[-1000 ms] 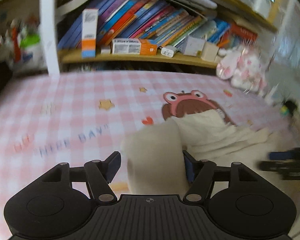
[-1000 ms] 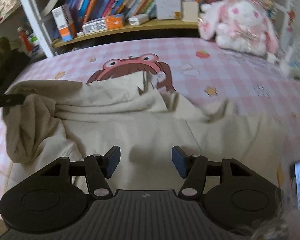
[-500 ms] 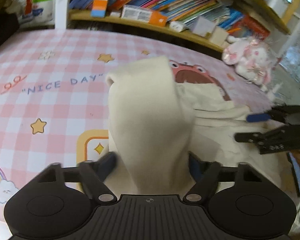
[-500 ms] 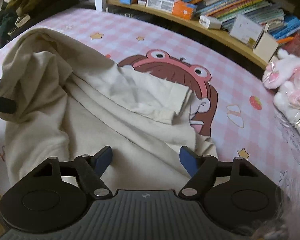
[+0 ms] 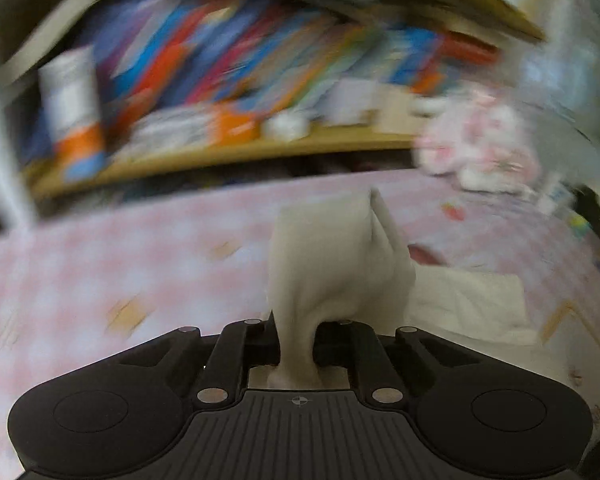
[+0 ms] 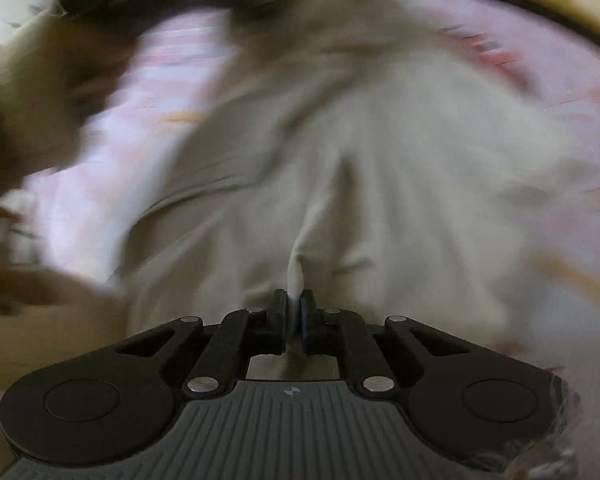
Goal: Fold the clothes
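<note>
Mid-fold: L gripper (image 5: 298,344) & R gripper (image 6: 294,314) both clamped on cream cotton garment (image 6: 380,152), lifted over pink checked sheet (image 5: 100,264). Next: carry edge across, lay flat.

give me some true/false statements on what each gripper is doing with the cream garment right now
1. The left gripper is shut on a bunch of the cream garment. True.
2. The right gripper hangs open above the cloth. False: its jaws are closed on a pinch of the garment.
3. The garment lies on a pink checked sheet. True.
4. The shelf behind the sheet holds only folded towels. False: it holds books and boxes.
</note>
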The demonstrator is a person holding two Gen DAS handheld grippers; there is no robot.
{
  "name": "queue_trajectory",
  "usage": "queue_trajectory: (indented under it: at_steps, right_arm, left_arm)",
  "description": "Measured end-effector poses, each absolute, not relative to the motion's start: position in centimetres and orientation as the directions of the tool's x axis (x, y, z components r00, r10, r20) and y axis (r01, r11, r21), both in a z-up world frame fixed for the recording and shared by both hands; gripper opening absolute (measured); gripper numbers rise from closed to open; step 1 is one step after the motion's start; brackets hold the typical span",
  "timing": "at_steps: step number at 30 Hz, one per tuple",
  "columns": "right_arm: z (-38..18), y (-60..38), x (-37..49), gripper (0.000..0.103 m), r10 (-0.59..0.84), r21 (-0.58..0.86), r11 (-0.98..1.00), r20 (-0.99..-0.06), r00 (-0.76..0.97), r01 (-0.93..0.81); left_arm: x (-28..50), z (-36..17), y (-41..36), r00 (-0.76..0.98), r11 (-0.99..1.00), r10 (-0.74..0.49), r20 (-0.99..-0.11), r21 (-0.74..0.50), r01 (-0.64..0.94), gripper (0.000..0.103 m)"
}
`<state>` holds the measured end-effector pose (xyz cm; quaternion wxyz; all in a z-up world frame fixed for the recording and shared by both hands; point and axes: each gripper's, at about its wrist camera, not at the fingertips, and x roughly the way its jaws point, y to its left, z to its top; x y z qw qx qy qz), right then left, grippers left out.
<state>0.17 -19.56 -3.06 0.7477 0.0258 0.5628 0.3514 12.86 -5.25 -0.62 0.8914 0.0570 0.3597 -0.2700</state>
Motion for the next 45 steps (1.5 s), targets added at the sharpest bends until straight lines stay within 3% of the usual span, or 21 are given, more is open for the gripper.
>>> queue_trajectory:
  at_steps: [2,5,8,9,12,16,19,27,30,34,36,40,45]
  right_arm:
    - [-3.7,-17.4,-0.3,0.006,0.641,0.538,0.696,-0.763,0.075,-0.476]
    - [-4.7,-15.4,0.1,0.008,0.732,0.648,0.640,-0.677,0.072,-0.414]
    - [-5.1,-15.2,0.3,0.022,0.729,0.647,0.657,-0.676,0.107,-0.388]
    - [-4.5,-15.7,0.2,0.027,0.721,0.629,0.663,-0.682,0.122,-0.406]
    - [-2.3,-18.0,0.1,0.043,0.686,0.549,0.689,-0.704,0.183,-0.472]
    - [0.0,-20.2,1.4,0.054,0.595,0.374,0.746,-0.747,0.298,-0.551]
    - [1.4,-21.5,3.0,0.058,0.506,0.208,0.781,-0.764,0.400,-0.589]
    - [0.2,-21.0,8.1,0.059,0.317,-0.090,0.789,-0.788,0.528,-0.608]
    - [-0.2,-19.9,8.2,0.059,0.289,-0.230,0.666,-0.798,0.529,-0.710]
    - [-1.2,-17.6,5.3,0.063,0.338,-0.394,0.322,-0.802,0.494,-0.861]
    - [-2.3,-16.5,4.9,0.061,0.333,-0.444,0.207,-0.806,0.490,-0.872]
    - [-4.7,-14.3,4.4,0.047,0.310,-0.513,0.006,-0.815,0.489,-0.858]
    - [-6.3,-12.7,3.7,0.045,0.301,-0.546,-0.155,-0.820,0.487,-0.823]
  left_arm:
    - [12.3,-0.1,-7.8,0.537,0.771,-0.525,-0.660,-0.100,0.629,0.014]
    - [11.1,0.7,-9.0,0.534,0.751,-0.517,-0.669,-0.055,0.658,0.030]
    - [9.5,1.9,-7.8,0.590,0.786,-0.467,-0.658,-0.005,0.618,0.064]
    - [8.7,2.4,-6.4,0.620,0.809,-0.449,-0.643,0.003,0.588,0.071]
    - [6.0,3.2,-1.5,0.698,0.884,-0.373,-0.611,-0.005,0.468,0.079]
    - [2.2,1.4,5.5,0.721,0.968,-0.206,-0.661,-0.030,0.249,0.079]
    - [-1.1,-0.4,8.9,0.698,0.989,-0.147,-0.701,-0.079,0.128,0.079]
    - [-6.3,-2.5,6.6,0.648,0.989,-0.147,-0.747,-0.089,0.121,0.079]
    - [-7.2,-3.4,6.6,0.629,0.988,-0.155,-0.762,-0.129,0.087,0.079]
    - [-6.8,-3.9,7.3,0.627,0.979,-0.166,-0.761,-0.202,0.015,0.079]
    - [-6.8,-4.0,7.4,0.628,0.975,-0.173,-0.759,-0.224,-0.003,0.079]
    - [-7.1,-4.2,7.2,0.623,0.972,-0.174,-0.763,-0.236,-0.017,0.079]
    - [-7.5,-4.4,7.0,0.619,0.970,-0.172,-0.766,-0.241,-0.028,0.079]
